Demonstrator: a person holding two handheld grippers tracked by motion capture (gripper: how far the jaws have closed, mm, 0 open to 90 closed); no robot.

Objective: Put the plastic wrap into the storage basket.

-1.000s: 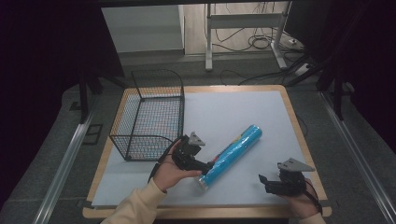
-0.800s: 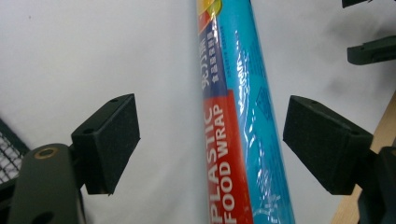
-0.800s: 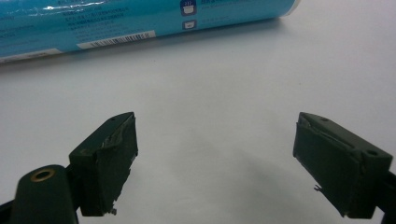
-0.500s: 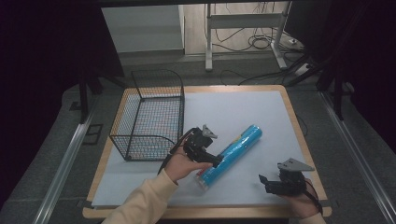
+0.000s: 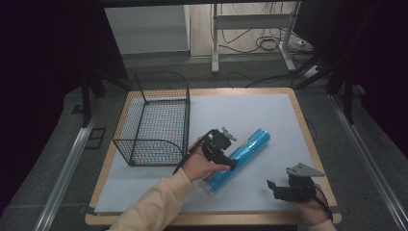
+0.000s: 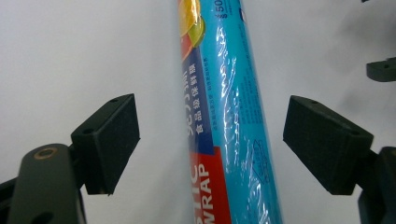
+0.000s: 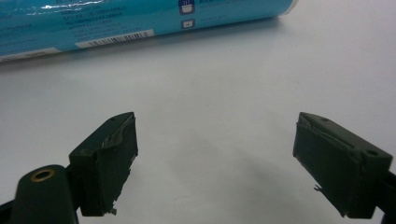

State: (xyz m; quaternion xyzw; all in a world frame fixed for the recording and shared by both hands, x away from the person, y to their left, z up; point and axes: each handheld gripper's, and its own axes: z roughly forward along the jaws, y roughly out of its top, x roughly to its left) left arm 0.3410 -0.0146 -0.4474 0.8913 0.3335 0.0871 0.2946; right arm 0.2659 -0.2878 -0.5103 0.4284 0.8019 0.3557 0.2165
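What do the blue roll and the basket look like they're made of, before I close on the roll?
The blue roll looks wrapped in thin glossy plastic film: it shows wrinkles and bright glare, with "WRAP" printed on it. What lies under the film cannot be told. The basket looks like dark wire mesh, probably coated metal, since the white mat shows through its open grid.

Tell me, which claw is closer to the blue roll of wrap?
The left claw. Its open jaws straddle the blue roll without touching it. The right claw sits apart on the white mat, open, off to the roll's side near the table's front edge.
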